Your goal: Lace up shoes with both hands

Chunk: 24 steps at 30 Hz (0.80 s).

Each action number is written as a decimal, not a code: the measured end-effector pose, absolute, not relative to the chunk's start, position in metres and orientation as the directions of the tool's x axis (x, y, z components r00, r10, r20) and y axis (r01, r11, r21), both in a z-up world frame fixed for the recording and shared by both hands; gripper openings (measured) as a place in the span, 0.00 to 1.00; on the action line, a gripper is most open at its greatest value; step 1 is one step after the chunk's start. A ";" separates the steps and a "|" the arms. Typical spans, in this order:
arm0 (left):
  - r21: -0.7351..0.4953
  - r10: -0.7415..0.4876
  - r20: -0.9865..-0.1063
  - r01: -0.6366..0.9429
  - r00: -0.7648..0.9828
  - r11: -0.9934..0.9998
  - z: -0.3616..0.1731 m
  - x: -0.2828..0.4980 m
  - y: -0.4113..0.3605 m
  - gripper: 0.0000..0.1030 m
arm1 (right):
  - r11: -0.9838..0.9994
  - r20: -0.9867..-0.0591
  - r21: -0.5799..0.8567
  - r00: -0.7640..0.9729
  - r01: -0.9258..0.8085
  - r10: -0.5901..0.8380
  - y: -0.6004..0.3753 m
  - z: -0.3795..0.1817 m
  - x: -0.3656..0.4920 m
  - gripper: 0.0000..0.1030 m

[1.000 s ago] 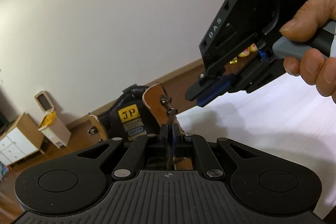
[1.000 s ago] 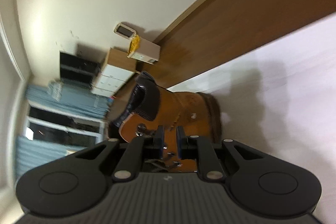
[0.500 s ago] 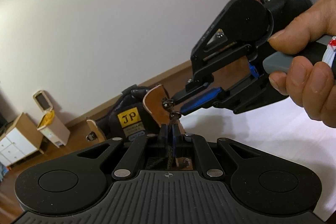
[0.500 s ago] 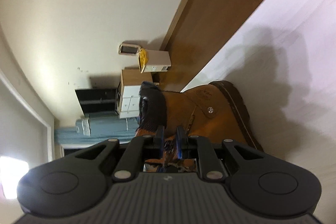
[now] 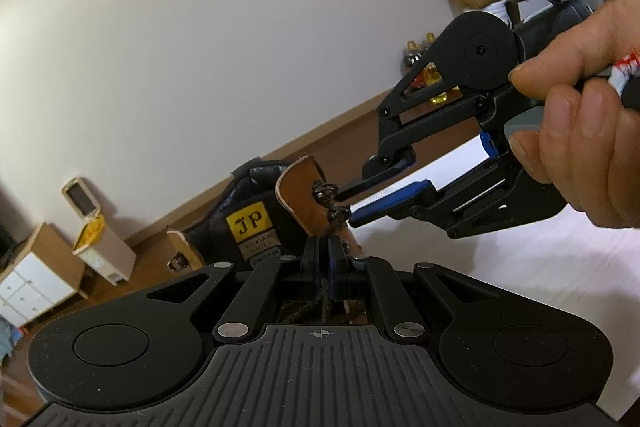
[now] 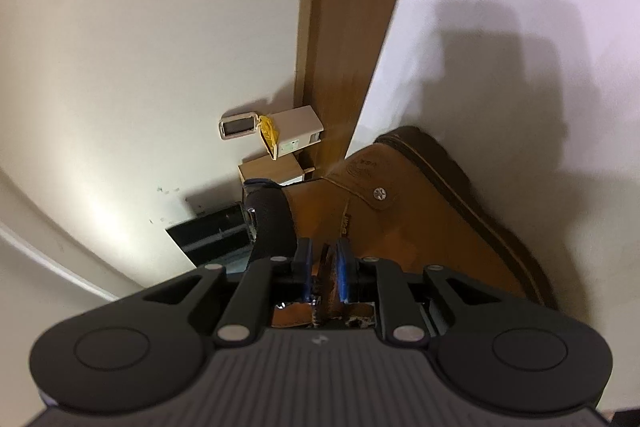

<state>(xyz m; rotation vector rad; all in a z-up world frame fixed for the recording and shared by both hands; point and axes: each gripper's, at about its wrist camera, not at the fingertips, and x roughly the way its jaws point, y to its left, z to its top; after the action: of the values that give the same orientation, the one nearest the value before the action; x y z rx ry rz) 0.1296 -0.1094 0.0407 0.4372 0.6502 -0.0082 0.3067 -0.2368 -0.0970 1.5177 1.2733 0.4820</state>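
One tan leather lace-up boot (image 5: 298, 205) with a black padded collar and two metal lace hooks stands on the white counter (image 5: 520, 267). The left tongs (image 5: 325, 251) clamp its dark braided lace (image 5: 326, 297). The right tongs (image 5: 346, 205), opening, straddle the boot's hooked edge.

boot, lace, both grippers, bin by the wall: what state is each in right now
boot: upright on the white surface, top hooks not laced
lace: pinched in the left gripper, running up to a hook
right gripper: fingers opening, straddling the boot's hook flap
bin: lid up
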 end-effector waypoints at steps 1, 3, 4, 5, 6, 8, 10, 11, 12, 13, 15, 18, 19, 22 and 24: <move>0.390 0.127 -0.588 0.142 0.799 0.910 0.042 0.131 -0.109 0.05 | 0.106 -0.299 0.874 0.354 0.473 0.886 -0.237 -0.099 0.307 0.16; 0.387 0.125 -0.588 0.142 0.799 0.911 0.042 0.135 -0.107 0.05 | 0.089 -0.292 0.869 0.357 0.487 0.887 -0.236 -0.103 0.307 0.09; 0.385 0.121 -0.588 0.145 0.800 0.912 0.042 0.135 -0.106 0.05 | 0.086 -0.286 0.871 0.357 0.484 0.889 -0.235 -0.104 0.308 0.03; 0.383 0.117 -0.588 0.148 0.800 0.912 0.041 0.136 -0.105 0.06 | 0.095 -0.289 0.875 0.355 0.474 0.889 -0.234 -0.103 0.310 0.03; 0.380 0.113 -0.589 0.151 0.800 0.913 0.041 0.135 -0.105 0.09 | 0.125 -0.306 0.883 0.353 0.452 0.884 -0.234 -0.100 0.313 0.03; 0.367 0.096 -0.591 0.161 0.801 0.916 0.043 0.133 -0.104 0.10 | 0.173 -0.336 0.896 0.371 0.408 0.866 -0.238 -0.093 0.317 0.03; 0.355 0.081 -0.590 0.168 0.803 0.919 0.044 0.130 -0.103 0.10 | 0.247 -0.388 0.901 0.405 0.358 0.828 -0.248 -0.084 0.321 0.03; 0.347 0.073 -0.586 0.168 0.807 0.923 0.045 0.126 -0.101 0.10 | 0.313 -0.434 0.893 0.435 0.323 0.789 -0.257 -0.076 0.324 0.03; 0.340 0.066 -0.582 0.168 0.810 0.925 0.047 0.122 -0.099 0.10 | 0.368 -0.470 0.881 0.459 0.297 0.754 -0.265 -0.071 0.326 0.02; 0.339 0.067 -0.579 0.165 0.813 0.926 0.048 0.120 -0.098 0.10 | 0.426 -0.510 0.860 0.476 0.281 0.716 -0.272 -0.066 0.328 0.03; 0.348 0.087 -0.562 0.140 0.822 0.927 0.051 0.110 -0.091 0.10 | 0.559 -0.605 0.786 0.510 0.263 0.611 -0.290 -0.058 0.330 0.03; 0.345 0.124 -0.557 0.093 0.821 0.934 0.055 0.101 -0.077 0.10 | 0.705 -0.716 0.654 0.527 0.275 0.459 -0.320 -0.055 0.329 0.03; 0.344 0.132 -0.559 0.084 0.819 0.935 0.056 0.099 -0.073 0.10 | 0.723 -0.733 0.631 0.520 0.280 0.438 -0.326 -0.056 0.327 0.03; 0.353 0.171 -0.566 0.050 0.806 0.934 0.057 0.096 -0.051 0.10 | 0.758 -0.765 0.597 0.471 0.263 0.439 -0.328 -0.064 0.321 0.03; 0.344 0.186 -0.575 0.029 0.797 0.939 0.055 0.096 -0.033 0.10 | 0.782 -0.780 0.579 0.437 0.233 0.448 -0.321 -0.069 0.315 0.04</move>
<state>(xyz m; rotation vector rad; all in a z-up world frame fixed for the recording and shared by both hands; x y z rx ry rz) 0.0958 -0.0326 0.0548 0.3482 0.6460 0.0859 0.3148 -0.3213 -0.0687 0.6973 1.1356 0.1480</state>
